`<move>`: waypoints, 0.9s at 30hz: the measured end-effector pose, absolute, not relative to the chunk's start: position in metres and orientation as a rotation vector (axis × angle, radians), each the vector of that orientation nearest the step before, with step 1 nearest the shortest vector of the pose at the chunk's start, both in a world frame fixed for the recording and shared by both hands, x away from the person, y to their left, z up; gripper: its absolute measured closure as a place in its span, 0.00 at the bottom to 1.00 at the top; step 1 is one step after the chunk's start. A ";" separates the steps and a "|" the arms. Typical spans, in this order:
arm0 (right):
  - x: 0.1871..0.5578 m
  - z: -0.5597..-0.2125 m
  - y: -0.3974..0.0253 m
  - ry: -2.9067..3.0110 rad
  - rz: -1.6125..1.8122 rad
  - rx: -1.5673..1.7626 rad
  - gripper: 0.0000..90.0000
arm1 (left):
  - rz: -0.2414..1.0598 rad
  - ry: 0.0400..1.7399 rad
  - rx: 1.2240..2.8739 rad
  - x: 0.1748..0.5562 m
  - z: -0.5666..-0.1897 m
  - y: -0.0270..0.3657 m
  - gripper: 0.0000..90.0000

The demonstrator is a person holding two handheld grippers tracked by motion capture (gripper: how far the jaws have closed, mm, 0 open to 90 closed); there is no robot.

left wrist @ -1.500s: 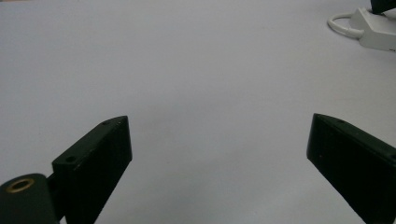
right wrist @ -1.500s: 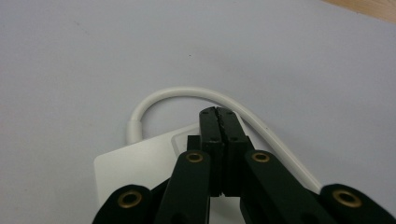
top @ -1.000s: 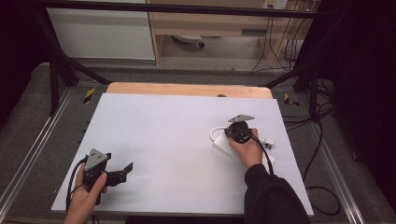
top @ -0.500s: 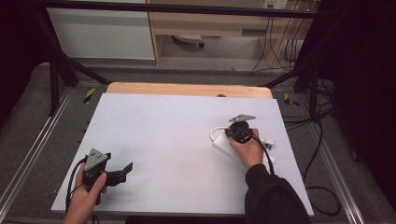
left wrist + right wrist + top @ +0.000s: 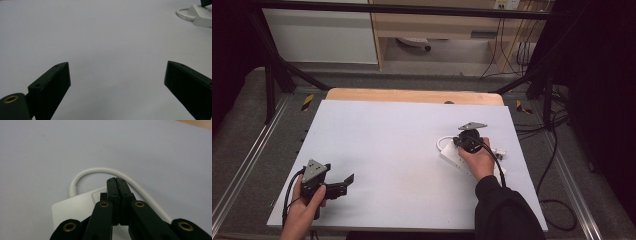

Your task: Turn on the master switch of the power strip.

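Note:
A white power strip (image 5: 450, 155) lies on the right half of the white table (image 5: 402, 135), and its white cable (image 5: 100, 170) curls in a loop off its end. My right gripper (image 5: 117, 180) is shut, jaws pressed together with nothing between them, and its tips hover over the strip's (image 5: 75, 207) end; whether they touch it I cannot tell. In the high view the right gripper (image 5: 462, 142) sits on top of the strip, held by a hand in a dark sleeve. My left gripper (image 5: 343, 183) is wide open at the table's near left, above bare surface (image 5: 116, 65).
From the left gripper view the power strip (image 5: 201, 18) and cable loop (image 5: 182, 13) lie far off at the upper right. A wooden edge (image 5: 412, 95) runs along the table's far side. Dark cables (image 5: 557, 150) hang off the right side.

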State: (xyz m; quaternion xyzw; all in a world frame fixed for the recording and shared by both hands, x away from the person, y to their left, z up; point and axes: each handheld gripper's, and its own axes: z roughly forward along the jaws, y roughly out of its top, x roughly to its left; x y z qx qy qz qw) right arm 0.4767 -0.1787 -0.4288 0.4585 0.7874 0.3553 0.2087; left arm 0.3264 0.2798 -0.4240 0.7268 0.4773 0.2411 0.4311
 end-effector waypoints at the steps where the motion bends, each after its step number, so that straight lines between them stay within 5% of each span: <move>1: 0.477 -0.429 -0.179 2.191 0.993 1.276 1.00 | 0.601 1.190 1.812 0.326 -0.424 0.280 0.08; 27: 0.475 -0.419 -0.186 2.118 1.083 1.296 1.00 | 0.600 1.192 1.813 0.327 -0.424 0.280 0.08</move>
